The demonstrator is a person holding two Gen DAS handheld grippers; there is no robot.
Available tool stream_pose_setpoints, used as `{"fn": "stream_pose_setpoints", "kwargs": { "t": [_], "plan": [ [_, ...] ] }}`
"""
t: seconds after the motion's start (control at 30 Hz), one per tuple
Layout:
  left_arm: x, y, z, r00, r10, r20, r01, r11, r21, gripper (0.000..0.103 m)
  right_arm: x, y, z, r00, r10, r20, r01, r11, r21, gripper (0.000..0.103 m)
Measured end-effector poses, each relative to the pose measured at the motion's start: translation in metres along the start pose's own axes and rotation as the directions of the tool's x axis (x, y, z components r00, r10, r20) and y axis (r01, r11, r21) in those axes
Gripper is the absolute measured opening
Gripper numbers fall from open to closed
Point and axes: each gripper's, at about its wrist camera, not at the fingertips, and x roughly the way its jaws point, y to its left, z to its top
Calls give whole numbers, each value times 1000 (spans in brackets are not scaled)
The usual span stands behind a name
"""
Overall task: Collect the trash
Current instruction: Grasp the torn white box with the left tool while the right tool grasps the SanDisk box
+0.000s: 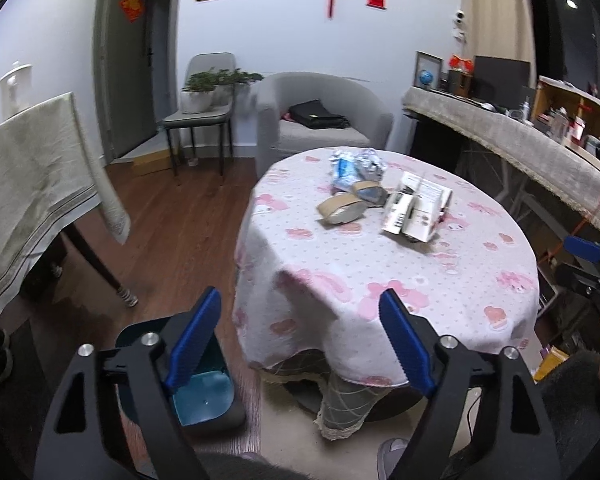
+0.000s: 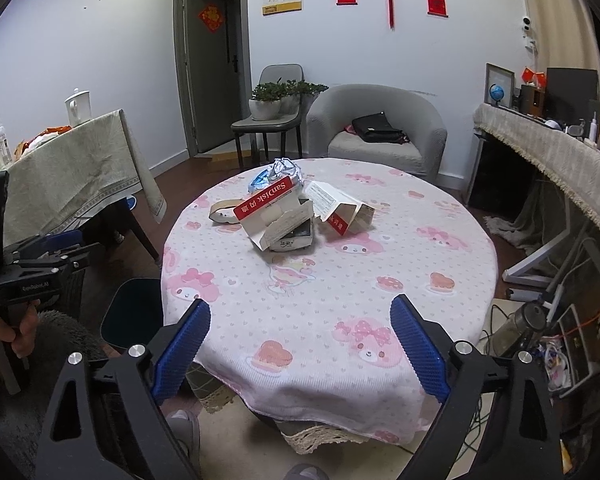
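Note:
Trash lies in a heap on the round table with the pink cloth [image 1: 380,280]: torn red-and-white cardboard boxes [image 2: 276,216] [image 1: 416,208], two brown tape rolls [image 1: 342,208], and crumpled foil and blue wrappers [image 1: 358,166] [image 2: 278,172] behind them. A dark bin with a blue inside [image 1: 204,396] [image 2: 136,312] stands on the floor at the table's left. My left gripper [image 1: 300,294] hangs open over the table's near left edge and the bin, with nothing between its fingers. My right gripper [image 2: 300,302] is open above the near edge, also with nothing in it, well short of the heap.
A second table under a beige cloth [image 1: 32,184] stands to the left. Behind the round table are a grey armchair [image 2: 376,128] with a black bag and a chair with potted plants [image 2: 268,104]. A cluttered long counter [image 2: 560,152] runs along the right, with cables on the floor.

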Motion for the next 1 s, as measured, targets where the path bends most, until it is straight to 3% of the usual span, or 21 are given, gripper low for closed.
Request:
{"fn": "stream_pose_setpoints", "kwargs": {
  "t": [0.27,0.37,0.73,1.0],
  "plan": [
    [27,-28,14,994,-112,-17,113,990,80,65,24,-9,16,1000,20,-19,-20,1000,-8,81],
    [42,-39,23,986,-165,-37,168,980,106,54,32,-14,24,999,26,-22,-26,1000,-9,81],
    [95,-69,54,962,-261,-77,270,946,176,31,74,-37,44,995,79,-66,-78,997,10,70],
    [121,-71,64,951,-296,-96,307,939,153,29,96,-58,54,991,105,-81,-102,994,45,66]
  ]
}}
